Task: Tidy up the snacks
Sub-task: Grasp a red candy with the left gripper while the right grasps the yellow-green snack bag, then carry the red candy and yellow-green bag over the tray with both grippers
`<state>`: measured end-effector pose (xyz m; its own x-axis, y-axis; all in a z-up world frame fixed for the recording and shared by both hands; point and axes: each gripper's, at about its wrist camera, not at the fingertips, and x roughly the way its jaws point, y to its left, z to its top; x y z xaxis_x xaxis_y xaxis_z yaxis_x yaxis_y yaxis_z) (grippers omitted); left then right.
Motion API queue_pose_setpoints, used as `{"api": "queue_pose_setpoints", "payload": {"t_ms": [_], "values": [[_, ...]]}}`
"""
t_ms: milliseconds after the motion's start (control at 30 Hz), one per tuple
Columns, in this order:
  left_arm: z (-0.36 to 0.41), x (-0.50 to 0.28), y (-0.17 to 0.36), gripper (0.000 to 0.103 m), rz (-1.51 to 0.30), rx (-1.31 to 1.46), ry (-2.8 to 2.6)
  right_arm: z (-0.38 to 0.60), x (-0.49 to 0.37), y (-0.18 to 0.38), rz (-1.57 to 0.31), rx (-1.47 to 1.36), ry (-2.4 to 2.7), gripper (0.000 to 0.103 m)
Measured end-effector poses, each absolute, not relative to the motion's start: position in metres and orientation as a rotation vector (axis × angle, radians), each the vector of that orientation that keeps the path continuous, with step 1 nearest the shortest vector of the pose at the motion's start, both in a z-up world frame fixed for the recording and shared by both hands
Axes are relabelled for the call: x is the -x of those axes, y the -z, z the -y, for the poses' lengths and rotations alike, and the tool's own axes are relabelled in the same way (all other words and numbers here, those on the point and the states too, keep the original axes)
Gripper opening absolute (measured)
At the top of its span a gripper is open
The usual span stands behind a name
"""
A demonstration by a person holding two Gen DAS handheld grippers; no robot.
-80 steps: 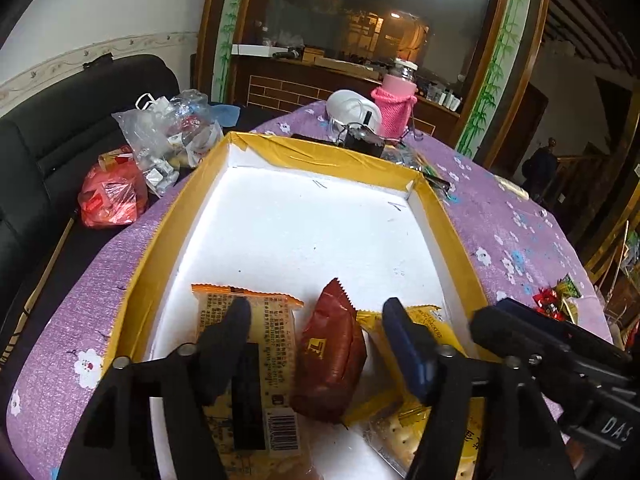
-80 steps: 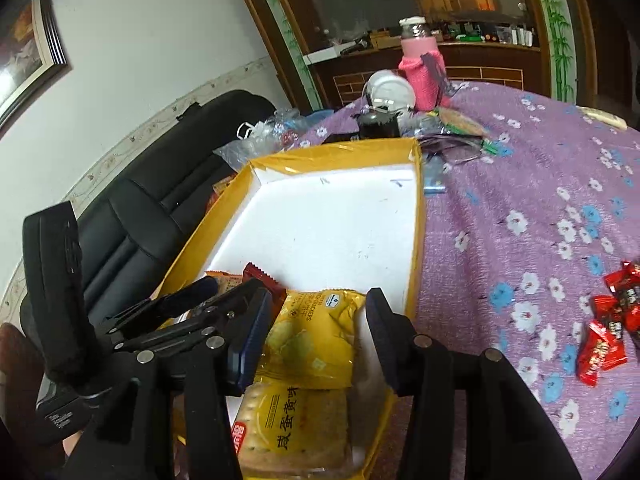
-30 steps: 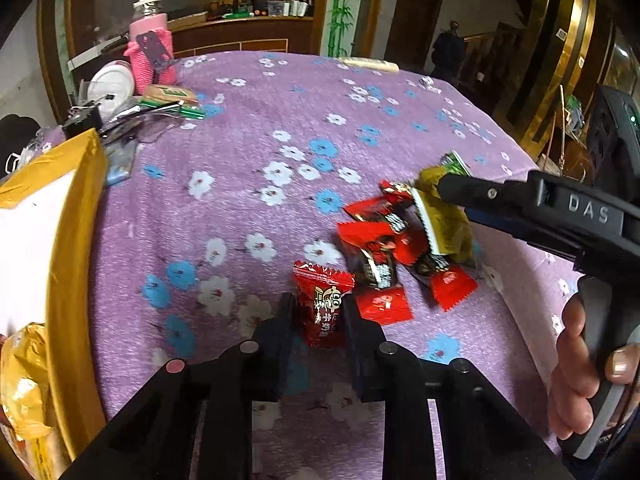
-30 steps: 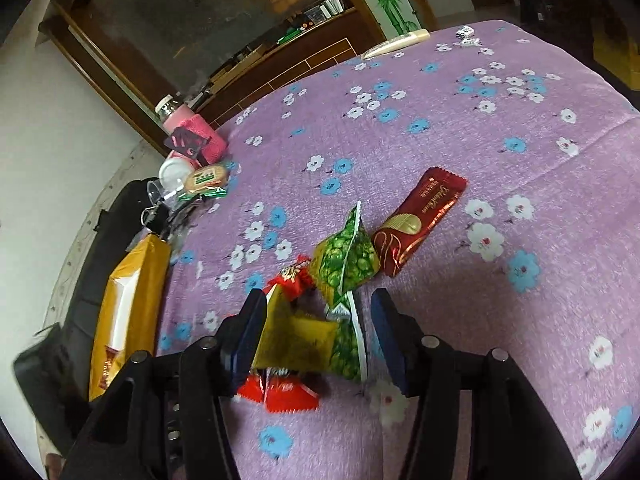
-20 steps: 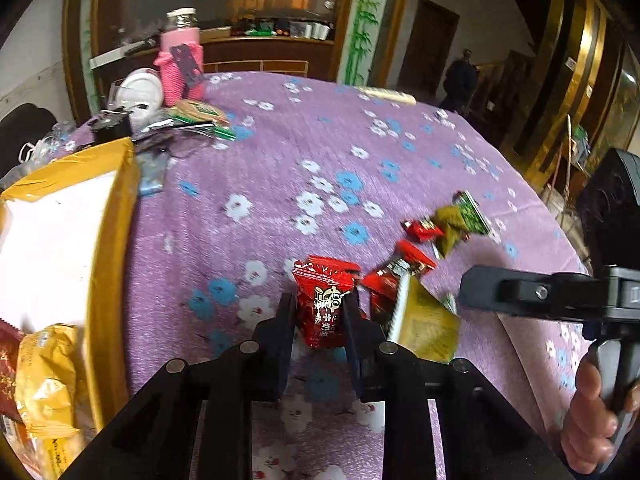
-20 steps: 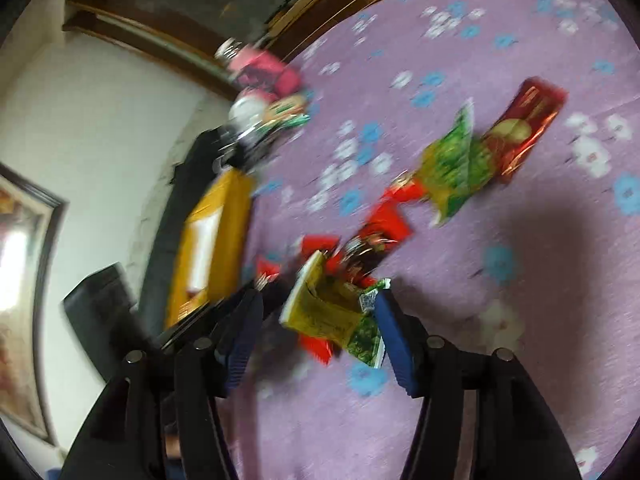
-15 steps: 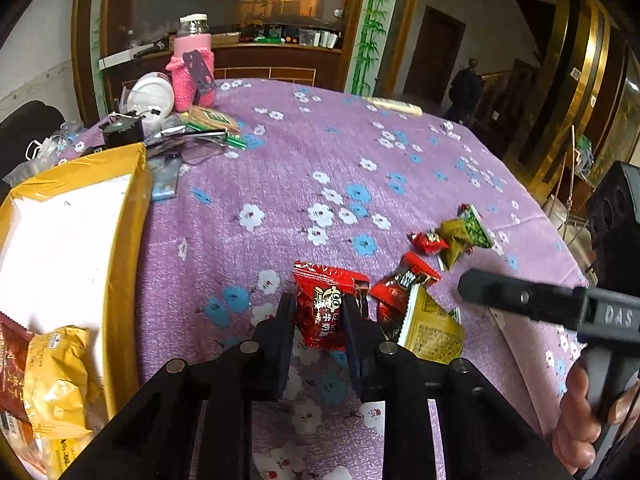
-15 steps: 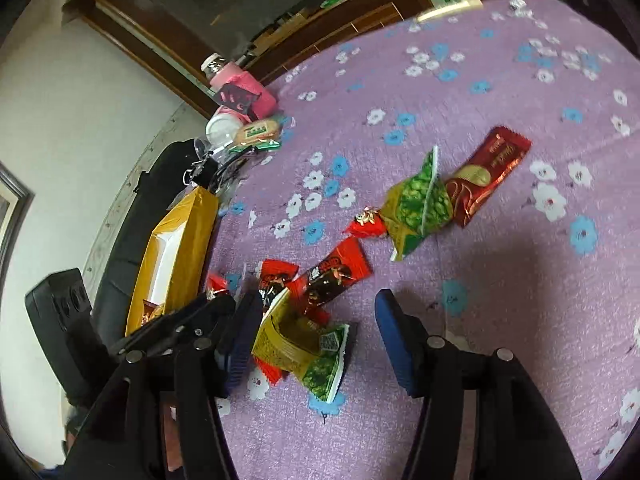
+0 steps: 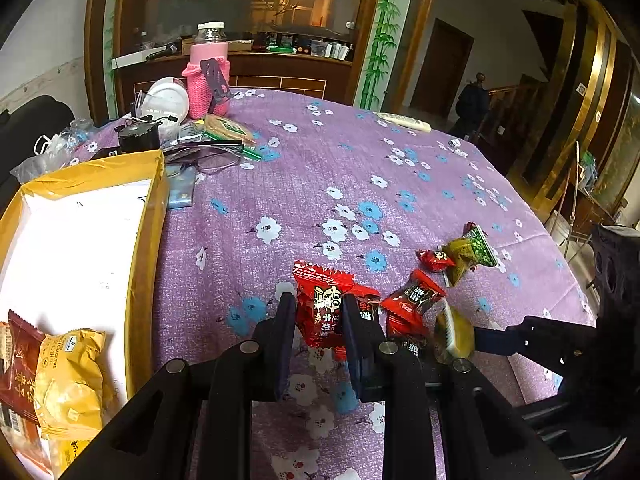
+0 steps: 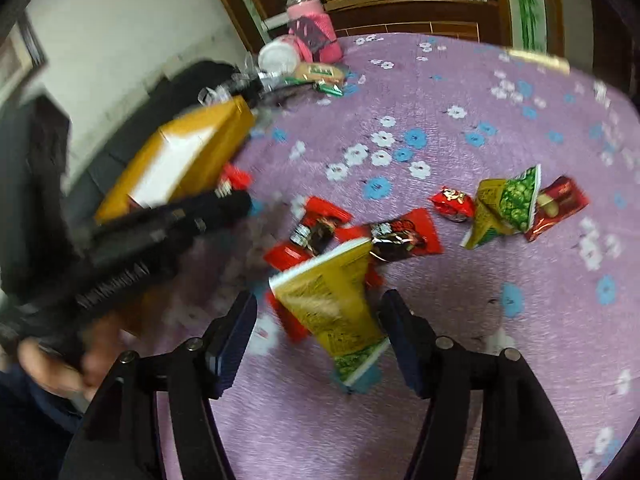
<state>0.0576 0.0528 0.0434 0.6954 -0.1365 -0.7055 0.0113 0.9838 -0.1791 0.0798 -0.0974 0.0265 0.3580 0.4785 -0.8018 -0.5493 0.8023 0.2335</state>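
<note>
My left hand-held gripper (image 9: 316,330) pinches red snack packet (image 9: 322,306) right of yellow box (image 9: 146,240), bound there; right hand-held gripper (image 10: 316,334) grips yellow-green packet (image 10: 332,300).

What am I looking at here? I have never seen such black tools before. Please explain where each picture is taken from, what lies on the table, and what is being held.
No robot: a person holds a hand tool with two fingers in each hand, with a camera looking along the fingers. In the left tool's picture, the left gripper is shut on a red snack packet. In the right tool's picture, which is blurred, the right gripper has a yellow-green packet between its wide-apart fingers; whether it grips it is unclear. On the purple flowered tablecloth lie more red packets and a green packet. At left stands a yellow box with a few snacks already inside.
</note>
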Motion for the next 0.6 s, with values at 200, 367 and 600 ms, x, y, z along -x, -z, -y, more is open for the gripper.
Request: {"api": "queue_pose_setpoints", "payload": {"t_ms": [200, 367, 600], "values": [[-0.053, -0.057, -0.043, 0.023, -0.798, 0.166, 0.087, 0.12, -0.091, -0.028, -0.985, 0.006, -0.584, 0.033], [-0.052, -0.056, -0.044, 0.023, -0.795, 0.165, 0.096, 0.136, -0.097, -0.041, -0.919, -0.113, -0.552, 0.033], [-0.051, -0.054, -0.046, 0.023, -0.79, 0.164, 0.095, 0.149, -0.102, -0.048, -0.869, -0.194, -0.505, 0.033]]}}
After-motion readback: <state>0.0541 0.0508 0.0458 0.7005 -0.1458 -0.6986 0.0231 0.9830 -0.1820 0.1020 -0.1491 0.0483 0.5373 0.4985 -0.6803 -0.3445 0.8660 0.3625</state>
